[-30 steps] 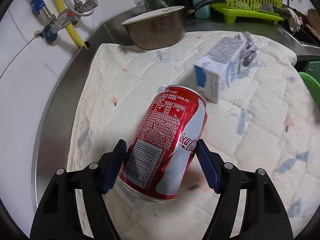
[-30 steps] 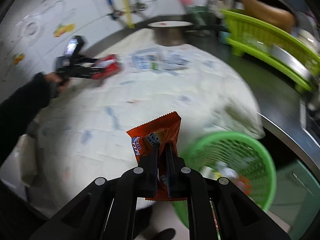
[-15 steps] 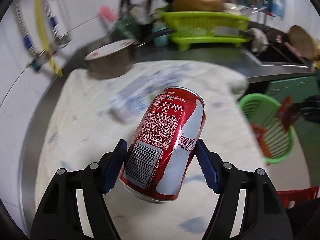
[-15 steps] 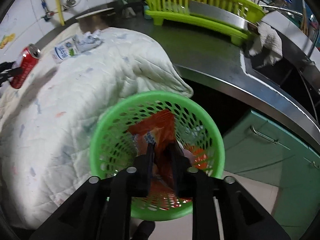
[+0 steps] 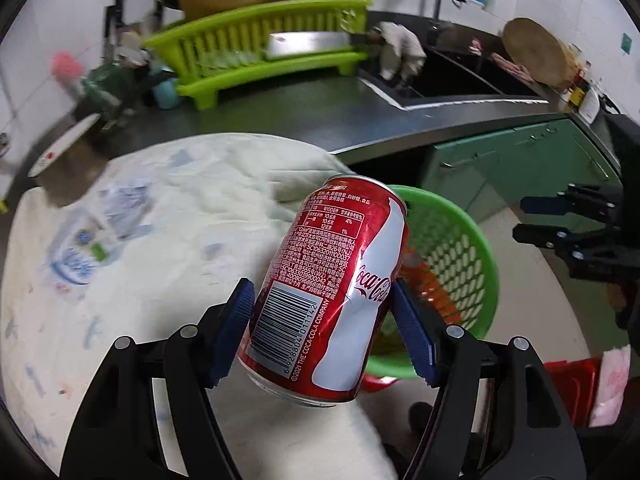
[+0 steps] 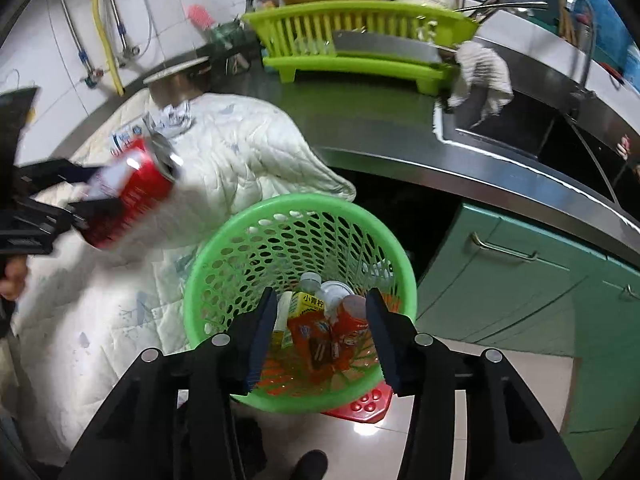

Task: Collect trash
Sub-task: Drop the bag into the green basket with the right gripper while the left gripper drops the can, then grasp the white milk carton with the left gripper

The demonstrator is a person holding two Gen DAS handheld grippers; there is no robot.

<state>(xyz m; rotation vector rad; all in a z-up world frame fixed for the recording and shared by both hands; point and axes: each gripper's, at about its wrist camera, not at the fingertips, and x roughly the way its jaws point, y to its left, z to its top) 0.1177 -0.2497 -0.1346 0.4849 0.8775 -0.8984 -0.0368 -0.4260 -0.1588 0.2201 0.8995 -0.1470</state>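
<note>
My left gripper is shut on a red cola can, held tilted in the air over the quilt's edge, beside the green basket. In the right wrist view the same cola can hangs at the left. My right gripper hovers over the green basket, its jaws opening with nothing between the pads. The orange snack wrapper lies loose in the basket among a bottle and a drink carton. A crumpled milk carton rests on the quilt.
A white quilt covers the counter's left part. Behind it stand a metal pot and a lime dish rack. A sink lies to the right, green cabinets below. A red stool is under the basket.
My right gripper carried the orange wrapper from the quilt to the basket and let it go. My left gripper swung right with the cola can, toward the basket.
</note>
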